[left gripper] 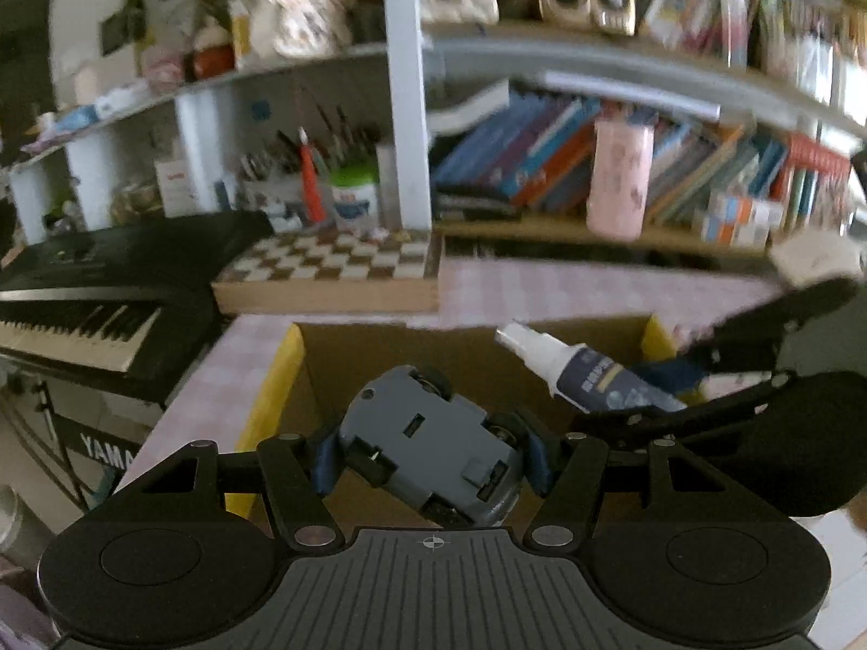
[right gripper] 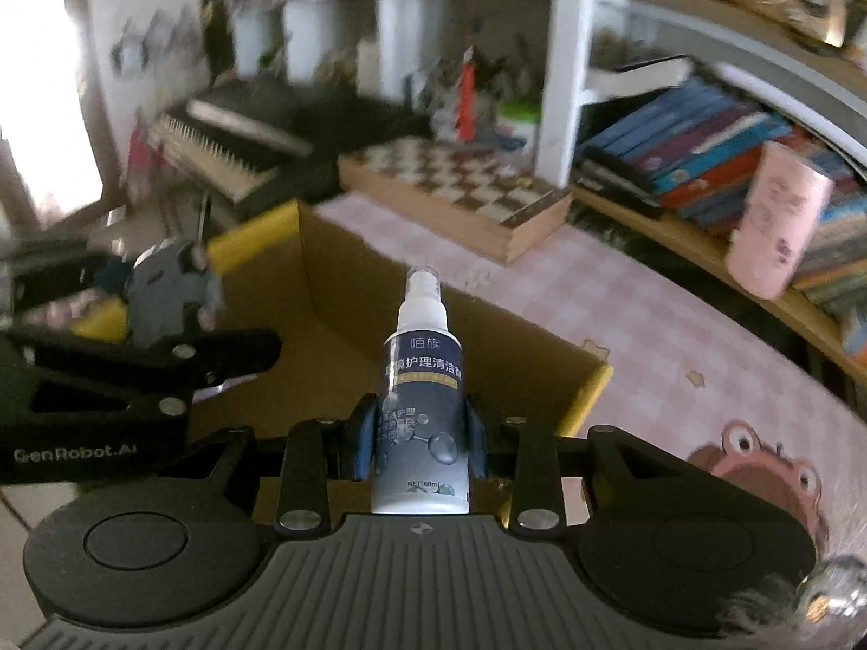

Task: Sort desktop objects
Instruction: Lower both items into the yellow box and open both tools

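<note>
Left gripper (left gripper: 428, 460) clamps toy car (left gripper: 433, 444) above cardboard box (left gripper: 347, 368).

Grey toy car (left gripper: 433, 444) underside-up and white-capped spray bottle (right gripper: 422, 406) held above open cardboard box (right gripper: 336, 292).

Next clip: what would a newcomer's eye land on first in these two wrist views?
First, the held things: the left hand-held gripper clamps a grey toy car, underside up, and the right hand-held gripper grips a spray bottle with a white nozzle. Both hang over an open cardboard box with yellow flaps on the pink checked tablecloth. Behind it lies a chessboard.
</note>
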A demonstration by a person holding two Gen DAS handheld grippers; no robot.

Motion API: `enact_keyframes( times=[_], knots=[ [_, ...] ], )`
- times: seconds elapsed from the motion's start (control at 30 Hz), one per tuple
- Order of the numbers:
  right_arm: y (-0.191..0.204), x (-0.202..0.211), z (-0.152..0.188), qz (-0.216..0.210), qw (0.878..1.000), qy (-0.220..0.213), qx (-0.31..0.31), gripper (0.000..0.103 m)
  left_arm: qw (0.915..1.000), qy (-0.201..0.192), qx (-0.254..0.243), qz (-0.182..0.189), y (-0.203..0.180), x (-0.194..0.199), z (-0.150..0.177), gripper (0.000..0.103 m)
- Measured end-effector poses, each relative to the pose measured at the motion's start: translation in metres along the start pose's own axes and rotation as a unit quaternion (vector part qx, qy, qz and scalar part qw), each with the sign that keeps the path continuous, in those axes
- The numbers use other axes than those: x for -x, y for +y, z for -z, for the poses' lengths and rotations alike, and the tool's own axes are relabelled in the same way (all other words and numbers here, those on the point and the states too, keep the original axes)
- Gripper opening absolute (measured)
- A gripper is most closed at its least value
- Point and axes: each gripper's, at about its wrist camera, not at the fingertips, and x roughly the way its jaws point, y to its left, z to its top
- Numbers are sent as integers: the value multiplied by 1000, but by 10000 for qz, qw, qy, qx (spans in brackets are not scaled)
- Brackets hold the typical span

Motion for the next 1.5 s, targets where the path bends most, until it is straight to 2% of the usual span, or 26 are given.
enact_keyframes(
  times=[0.17,0.2,0.27,0.37,0.43,0.5,0.57,0.63,1.0,1.17,1.5],
  knots=[
    [2,-31,-4,-71,9963,433,745,30,9977,650,-123,160,8,-34,0,62],
    [6,-34,-4,-60,9941,484,967,30,9974,677,-80,247,8,-35,-1,63],
    [7,-41,-4,-122,9917,631,1116,30,9960,826,-290,155,5,-40,-2,63],
    [11,-50,-1,-169,9883,829,1268,30,9941,1031,-224,257,6,-44,-1,63],
    [14,-50,-2,-138,9876,829,1329,30,9941,1024,-211,272,7,-43,-1,67],
    [13,-49,-2,-127,9881,813,1296,31,9945,1003,-180,231,8,-43,-1,76],
    [14,-46,-2,-50,9888,753,1286,36,9957,903,-168,108,9,-41,-2,89],
    [13,-42,-3,25,9897,682,1260,38,9971,729,-224,-72,8,-38,-3,94],
    [18,21,-5,207,9951,-140,955,41,9994,-230,-77,-262,2,26,-10,97],
    [23,53,3,345,9955,-392,788,42,9984,-426,-116,-353,-1,55,-2,97],
    [29,119,38,697,9922,-1030,-22,46,9968,-703,-96,-373,-12,121,27,98]
  ],
)
